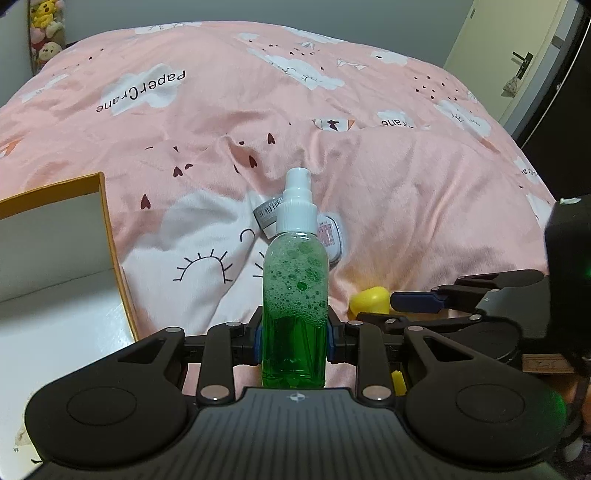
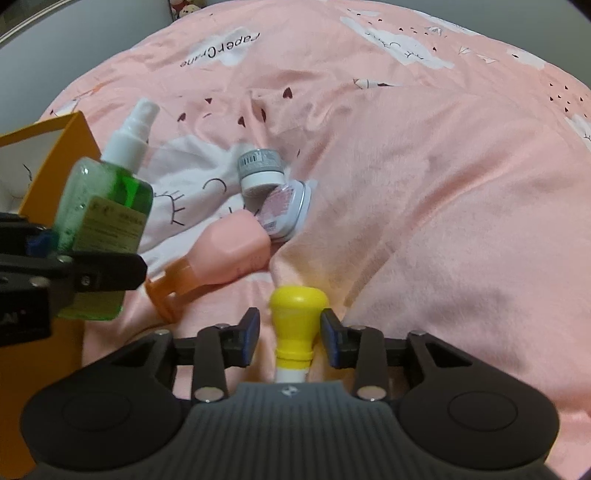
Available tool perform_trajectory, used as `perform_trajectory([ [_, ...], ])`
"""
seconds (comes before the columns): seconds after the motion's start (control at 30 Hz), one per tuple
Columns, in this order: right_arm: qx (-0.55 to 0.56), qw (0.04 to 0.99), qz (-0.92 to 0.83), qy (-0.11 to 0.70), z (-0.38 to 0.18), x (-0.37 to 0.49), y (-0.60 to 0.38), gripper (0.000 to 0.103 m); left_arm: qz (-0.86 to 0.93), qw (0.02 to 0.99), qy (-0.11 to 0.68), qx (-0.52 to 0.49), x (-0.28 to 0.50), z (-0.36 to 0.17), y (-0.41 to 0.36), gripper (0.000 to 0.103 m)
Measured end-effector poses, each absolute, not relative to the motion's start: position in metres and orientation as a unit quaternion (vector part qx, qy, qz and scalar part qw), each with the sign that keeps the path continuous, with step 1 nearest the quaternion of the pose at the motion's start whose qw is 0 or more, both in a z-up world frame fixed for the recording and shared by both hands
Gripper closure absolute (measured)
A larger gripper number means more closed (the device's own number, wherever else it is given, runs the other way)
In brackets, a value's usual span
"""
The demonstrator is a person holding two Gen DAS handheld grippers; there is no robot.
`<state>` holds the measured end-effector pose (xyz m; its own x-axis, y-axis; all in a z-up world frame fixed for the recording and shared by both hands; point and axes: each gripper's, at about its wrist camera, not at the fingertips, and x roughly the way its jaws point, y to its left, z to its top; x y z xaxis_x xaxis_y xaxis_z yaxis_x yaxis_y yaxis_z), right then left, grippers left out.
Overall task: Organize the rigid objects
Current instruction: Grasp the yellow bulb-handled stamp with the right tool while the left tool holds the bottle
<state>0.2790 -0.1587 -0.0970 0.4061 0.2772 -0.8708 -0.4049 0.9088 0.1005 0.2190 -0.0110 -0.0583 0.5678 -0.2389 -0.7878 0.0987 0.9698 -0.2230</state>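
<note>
My left gripper (image 1: 294, 341) is shut on a green spray bottle (image 1: 294, 295) with a white pump top, held upright above the pink duvet; it also shows in the right wrist view (image 2: 107, 218). My right gripper (image 2: 290, 338) is open, its jaws on either side of a yellow-capped bottle (image 2: 297, 326) lying on the duvet, with gaps on both sides. The yellow cap (image 1: 369, 300) and the right gripper (image 1: 417, 306) show in the left wrist view. A pink bottle with an orange cap (image 2: 225, 251), a small grey jar (image 2: 260, 171) and a flat round tin (image 2: 286, 210) lie ahead.
An open orange box with a white inside (image 1: 107, 236) stands at the left, also in the right wrist view (image 2: 55, 155). The pink duvet (image 1: 424, 192) is soft and creased. A door (image 1: 517, 62) is at the far right. Plush toys (image 1: 46, 33) hang far left.
</note>
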Motion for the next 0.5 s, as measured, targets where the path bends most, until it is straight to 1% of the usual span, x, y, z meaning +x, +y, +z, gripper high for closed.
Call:
perform_trajectory([
  [0.07, -0.062, 0.833, 0.204, 0.51, -0.102, 0.283, -0.157, 0.06, -0.095, 0.883, 0.454, -0.078, 0.22, -0.059, -0.011, 0.07],
  [0.13, -0.065, 0.83, 0.198, 0.518, -0.108, 0.287, -0.154, 0.06, -0.093, 0.884, 0.451, -0.077, 0.219, -0.059, -0.012, 0.07],
  [0.23, -0.073, 0.826, 0.192, 0.525, -0.117, 0.288, -0.15, 0.069, -0.089, 0.887, 0.446, -0.074, 0.217, -0.06, -0.014, 0.07],
  [0.33, -0.077, 0.829, 0.194, 0.519, -0.115, 0.285, -0.15, 0.069, -0.091, 0.889, 0.44, -0.086, 0.212, -0.059, -0.013, 0.07],
  [0.5, -0.073, 0.842, 0.197, 0.497, -0.094, 0.272, -0.15, 0.07, -0.093, 0.898, 0.419, -0.098, 0.199, -0.052, -0.013, 0.07],
])
